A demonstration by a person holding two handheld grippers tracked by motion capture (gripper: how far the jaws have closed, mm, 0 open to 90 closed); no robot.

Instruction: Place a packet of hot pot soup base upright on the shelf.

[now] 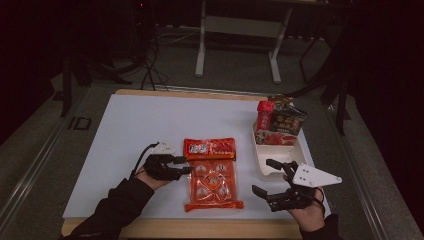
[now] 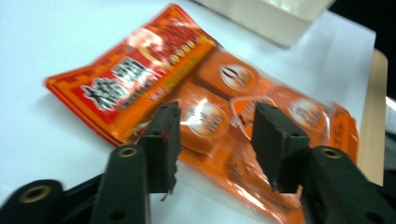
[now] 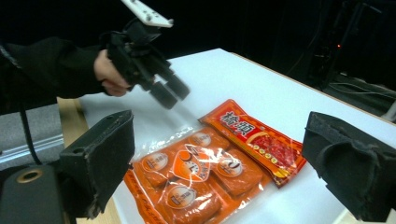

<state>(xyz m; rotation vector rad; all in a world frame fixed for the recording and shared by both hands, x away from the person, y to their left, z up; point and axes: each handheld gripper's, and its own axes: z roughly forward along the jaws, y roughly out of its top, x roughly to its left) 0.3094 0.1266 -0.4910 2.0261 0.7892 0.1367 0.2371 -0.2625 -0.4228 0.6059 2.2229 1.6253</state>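
Lying flat on the white table [image 1: 125,130] between the two hands is an orange snack pack [image 1: 212,175], a soft, glossy plastic bag of small wrapped pieces, probably light, floppy and slippery. The left hand-held gripper [image 1: 184,165] is hovering at the pack's left edge with its jaws apart, nothing between them; the right hand-held gripper [image 1: 270,177] is standing wide open beside the pack's right edge. A pinch on the flat sealed edge or printed header looks safer than squeezing the lumpy middle. A white tray [image 1: 280,160] is holding other packets beyond.
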